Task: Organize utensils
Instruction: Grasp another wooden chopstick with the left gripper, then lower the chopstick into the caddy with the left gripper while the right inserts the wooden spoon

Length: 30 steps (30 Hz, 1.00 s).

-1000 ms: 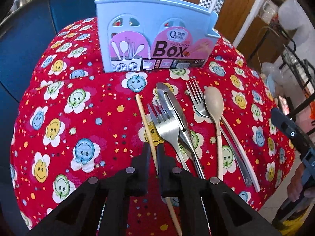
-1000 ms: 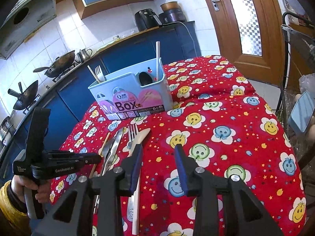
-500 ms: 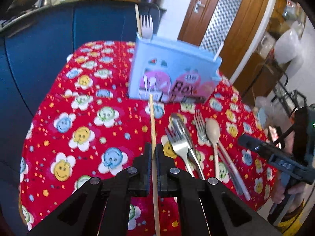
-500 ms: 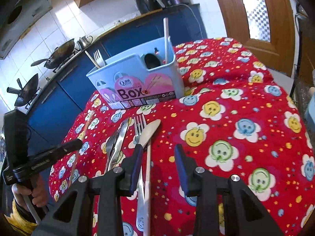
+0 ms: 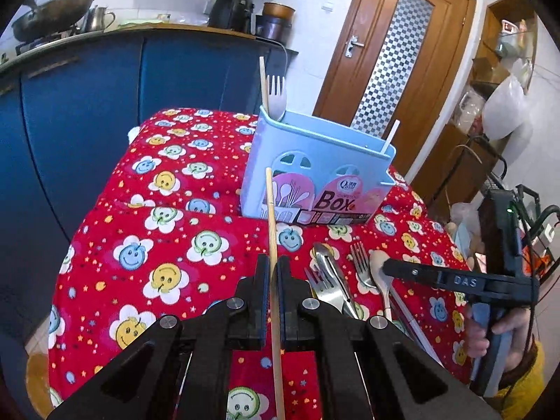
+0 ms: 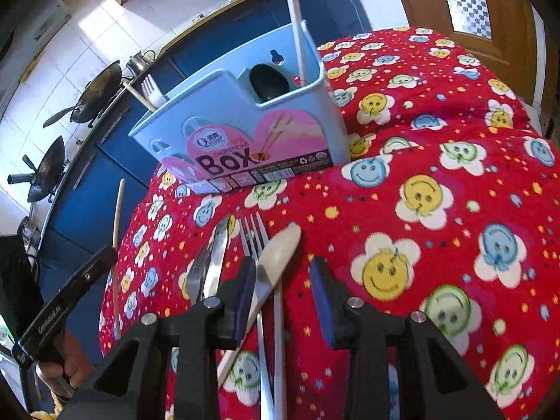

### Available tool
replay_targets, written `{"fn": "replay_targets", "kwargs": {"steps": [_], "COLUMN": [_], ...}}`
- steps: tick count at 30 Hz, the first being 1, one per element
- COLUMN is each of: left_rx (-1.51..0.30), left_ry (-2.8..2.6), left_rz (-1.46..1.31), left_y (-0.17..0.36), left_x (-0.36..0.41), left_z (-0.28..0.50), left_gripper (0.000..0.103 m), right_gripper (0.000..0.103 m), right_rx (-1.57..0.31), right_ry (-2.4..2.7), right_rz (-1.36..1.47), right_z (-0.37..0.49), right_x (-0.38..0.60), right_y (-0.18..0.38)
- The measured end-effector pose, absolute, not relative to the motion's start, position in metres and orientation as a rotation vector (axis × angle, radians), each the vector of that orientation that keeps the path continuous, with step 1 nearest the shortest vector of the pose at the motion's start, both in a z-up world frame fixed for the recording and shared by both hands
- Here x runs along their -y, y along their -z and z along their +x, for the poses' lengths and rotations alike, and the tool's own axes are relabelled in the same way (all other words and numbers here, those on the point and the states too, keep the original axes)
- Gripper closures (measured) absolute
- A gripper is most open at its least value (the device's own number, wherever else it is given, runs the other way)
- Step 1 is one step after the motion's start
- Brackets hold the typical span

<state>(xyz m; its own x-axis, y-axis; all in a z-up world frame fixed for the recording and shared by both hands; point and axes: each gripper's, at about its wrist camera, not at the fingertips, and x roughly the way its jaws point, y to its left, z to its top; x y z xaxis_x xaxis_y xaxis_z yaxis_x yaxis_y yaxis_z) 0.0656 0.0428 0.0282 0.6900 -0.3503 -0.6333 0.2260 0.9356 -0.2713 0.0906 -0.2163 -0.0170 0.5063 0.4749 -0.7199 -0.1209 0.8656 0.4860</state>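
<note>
The left gripper (image 5: 272,276) was clamped on a wooden chopstick (image 5: 271,231), lifted off the cloth. The right gripper (image 6: 281,280) stood partly open and empty over a beige spoon (image 6: 276,262), with forks and what looked like tongs beside it. Beyond both stood the blue holder (image 6: 245,129), labelled "Chopsticks Box", containing a chopstick, fork, black spoon and white stick. Red smiley-flower tablecloth (image 6: 437,210); blue kitchen cabinets behind.

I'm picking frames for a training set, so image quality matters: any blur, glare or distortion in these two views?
Left wrist view: sharp, strong fisheye bending the door and blue cabinets; the chopstick is crisp. Right wrist view: same curvature, bright washed-out wall tiles at upper left, slight softness toward the tablecloth at lower right.
</note>
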Motion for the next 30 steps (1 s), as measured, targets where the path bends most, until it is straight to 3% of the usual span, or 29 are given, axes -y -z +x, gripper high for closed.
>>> {"fn": "replay_targets", "kwargs": {"steps": [3, 4, 6, 7, 8, 22, 30], "left_rx": [-0.723, -0.716, -0.699, -0.690, -0.682, -0.550, -0.353], "left_ry": [0.336, 0.339, 0.347, 0.357, 0.371, 0.355, 0.277], "left_rz": [-0.201, -0.208, -0.217, -0.220, -0.223, -0.232, -0.215], "left_y": [-0.032, -0.034, -0.038, -0.040, -0.042, -0.078, -0.112], "left_x": [-0.044, -0.045, -0.045, -0.045, -0.044, -0.026, -0.014], "left_z": [0.067, 0.067, 0.068, 0.068, 0.069, 0.090, 0.117], "left_gripper": [0.099, 0.099, 0.099, 0.099, 0.099, 0.099, 0.099], "right_gripper": [0.069, 0.079, 0.082, 0.092, 0.096, 0.097, 0.097], "right_rx": [-0.989, -0.988, -0.984, -0.980, -0.976, -0.705, -0.526], "right_ry": [-0.398, -0.404, -0.418, -0.426, -0.445, -0.524, -0.475], "right_rz": [0.455, 0.474, 0.495, 0.502, 0.509, 0.483, 0.440], "right_z": [0.099, 0.101, 0.103, 0.102, 0.101, 0.068, 0.081], "right_x": [0.219, 0.220, 0.220, 0.220, 0.219, 0.219, 0.230], "right_y": [0.020, 0.021, 0.021, 0.020, 0.019, -0.049, -0.089]}}
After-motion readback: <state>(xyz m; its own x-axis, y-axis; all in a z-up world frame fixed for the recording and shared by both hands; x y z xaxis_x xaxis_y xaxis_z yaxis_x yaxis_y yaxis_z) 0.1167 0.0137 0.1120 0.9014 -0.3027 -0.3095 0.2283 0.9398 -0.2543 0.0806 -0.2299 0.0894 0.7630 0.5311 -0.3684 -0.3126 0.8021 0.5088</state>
